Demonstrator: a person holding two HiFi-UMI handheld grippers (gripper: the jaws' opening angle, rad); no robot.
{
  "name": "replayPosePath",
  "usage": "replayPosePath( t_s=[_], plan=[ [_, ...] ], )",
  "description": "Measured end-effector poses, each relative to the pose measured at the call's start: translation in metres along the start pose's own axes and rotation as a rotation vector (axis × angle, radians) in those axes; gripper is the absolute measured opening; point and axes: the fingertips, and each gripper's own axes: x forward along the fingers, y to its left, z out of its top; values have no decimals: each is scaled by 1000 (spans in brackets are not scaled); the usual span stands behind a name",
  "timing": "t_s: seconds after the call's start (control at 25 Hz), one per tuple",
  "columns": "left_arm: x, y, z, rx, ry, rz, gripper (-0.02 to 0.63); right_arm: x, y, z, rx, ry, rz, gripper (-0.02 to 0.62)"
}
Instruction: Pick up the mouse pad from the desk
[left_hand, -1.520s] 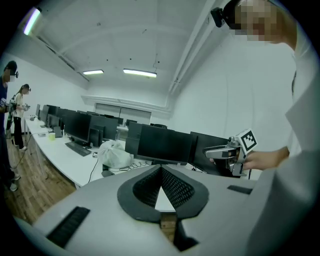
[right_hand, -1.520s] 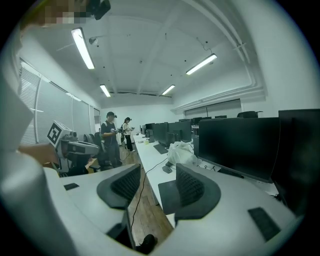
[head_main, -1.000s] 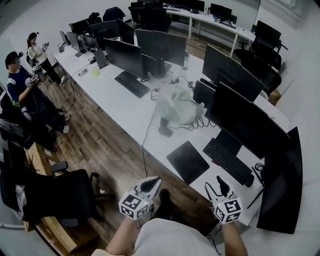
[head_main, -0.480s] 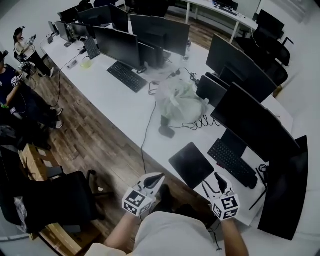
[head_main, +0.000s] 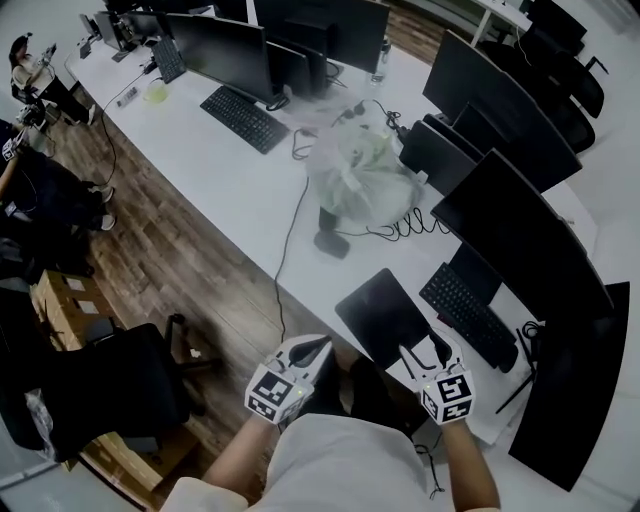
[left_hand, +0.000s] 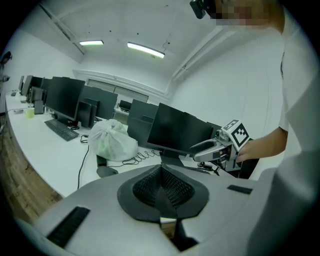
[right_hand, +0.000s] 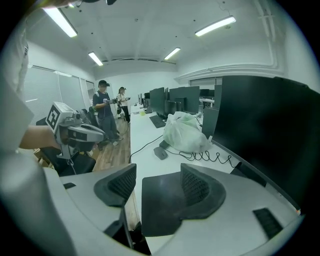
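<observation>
Approach, by the look of things, with the grasp not yet made. Flat black square mouse pad (head_main: 385, 318) lying on the long white desk (head_main: 240, 190) at about 5 o'clock in the head view, near corner close to the desk's front lip. Right gripper (head_main: 424, 352) just off that corner, at 5 o'clock of the mouse pad, jaws spread and only now opening wider, the mouse pad (right_hand: 160, 200) showing in the gap ahead with neither jaw touching it. Left gripper (head_main: 315, 348) at 8 o'clock of the mouse pad, short of the desk's lip, jaws pressed together on nothing.

Best done by working one jaw under the near corner at the lip and keeping the other above. Close only once the thin sheet sits well between the jaws. Lift slowly, probably against some sag. Steer clear of the black flat keyboard (head_main: 468, 315) at 3 o'clock of the mouse pad.

Smooth and pale, that desk, with a translucent white plastic bag (head_main: 360, 175) at 12 o'clock of the mouse pad and large black monitors (head_main: 520, 245) behind at 2. Open office with brown wood-plank floor (head_main: 190, 270) and a black office chair (head_main: 110, 385) at 8 o'clock.
</observation>
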Motion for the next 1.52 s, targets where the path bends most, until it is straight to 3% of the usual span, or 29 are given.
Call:
replayPosePath(
  t_s=[0.28, 0.68, 1.08, 1.52],
  plan=[
    [36, 20, -18, -59, 22, 30, 15, 52, -19, -23, -7, 83, 69, 308],
    [83, 53, -60, -84, 90, 100, 15, 131, -47, -84, -55, 245, 153, 331],
    [113, 58, -93, -145, 141, 106, 15, 192, -67, -137, -132, 426, 180, 378],
    [117, 80, -106, -180, 150, 149, 15, 218, -71, -176, -193, 611, 186, 423]
  ],
)
